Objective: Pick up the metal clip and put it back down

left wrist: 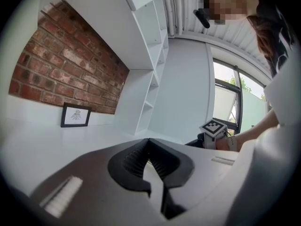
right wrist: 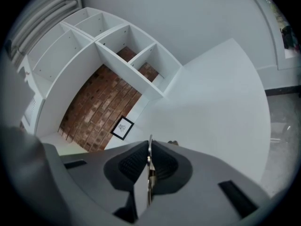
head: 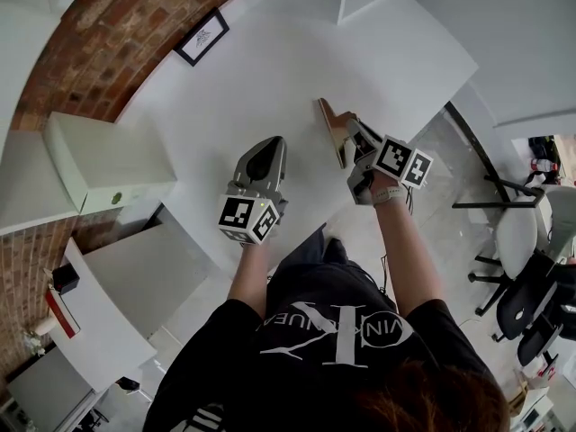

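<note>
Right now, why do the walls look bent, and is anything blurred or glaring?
Head view: fisheye curves the brick wall and table edge. Left gripper view: window washed out by daylight; nearby fingers soft. Right gripper view: shelves bow, dark corners, and the metal clip so close it is blurred.

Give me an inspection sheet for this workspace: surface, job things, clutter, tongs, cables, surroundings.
Surface: white table, plain top.
Job things: clip, thin metal, seen edge-on, held by the right tongs.
Clutter: one small framed picture at the table's far edge, against the wall.
Tongs: left tongs shut with nothing between the jaws; right tongs shut on the clip.
Cables: nothing seen for certain; a thin dark line under the right forearm is too small to tell.
Surroundings: brick wall, white shelves, chairs off to the right.
</note>
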Demonstrator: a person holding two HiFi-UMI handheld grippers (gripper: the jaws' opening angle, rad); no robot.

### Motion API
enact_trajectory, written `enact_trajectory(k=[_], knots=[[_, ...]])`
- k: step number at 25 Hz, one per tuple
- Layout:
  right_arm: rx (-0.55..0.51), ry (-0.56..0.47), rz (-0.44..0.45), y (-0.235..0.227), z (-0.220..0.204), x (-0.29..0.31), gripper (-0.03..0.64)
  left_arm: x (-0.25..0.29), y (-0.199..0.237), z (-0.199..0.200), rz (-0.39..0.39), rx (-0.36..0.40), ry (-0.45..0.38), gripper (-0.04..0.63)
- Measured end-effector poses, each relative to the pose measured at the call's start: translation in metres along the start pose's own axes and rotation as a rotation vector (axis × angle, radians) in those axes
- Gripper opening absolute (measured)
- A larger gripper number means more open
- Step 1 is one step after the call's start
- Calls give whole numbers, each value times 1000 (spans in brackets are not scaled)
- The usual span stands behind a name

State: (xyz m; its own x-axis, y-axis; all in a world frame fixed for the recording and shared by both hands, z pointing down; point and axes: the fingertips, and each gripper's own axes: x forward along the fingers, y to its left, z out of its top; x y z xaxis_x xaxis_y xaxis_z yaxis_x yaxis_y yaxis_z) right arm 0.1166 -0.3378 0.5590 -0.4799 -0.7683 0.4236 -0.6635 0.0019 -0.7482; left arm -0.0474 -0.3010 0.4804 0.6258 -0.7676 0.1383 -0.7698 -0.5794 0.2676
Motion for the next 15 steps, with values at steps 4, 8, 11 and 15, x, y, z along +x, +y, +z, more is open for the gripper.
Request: enact_trajectory(k=[4,8,11,15], knots=[[-13,-9,12,2,3,-11,29,-5,-9,4,1,12,-6,11],[-54,-15,25,10,4,-21,29,-13,-13,7,10,15,-13,10],[-85,-25,35,17,6,-31,29,-20,-17,11,16,20,-22,10],[-123,-37,40,27,5,-42,29,-30,-21,14,28,27,-32,10]])
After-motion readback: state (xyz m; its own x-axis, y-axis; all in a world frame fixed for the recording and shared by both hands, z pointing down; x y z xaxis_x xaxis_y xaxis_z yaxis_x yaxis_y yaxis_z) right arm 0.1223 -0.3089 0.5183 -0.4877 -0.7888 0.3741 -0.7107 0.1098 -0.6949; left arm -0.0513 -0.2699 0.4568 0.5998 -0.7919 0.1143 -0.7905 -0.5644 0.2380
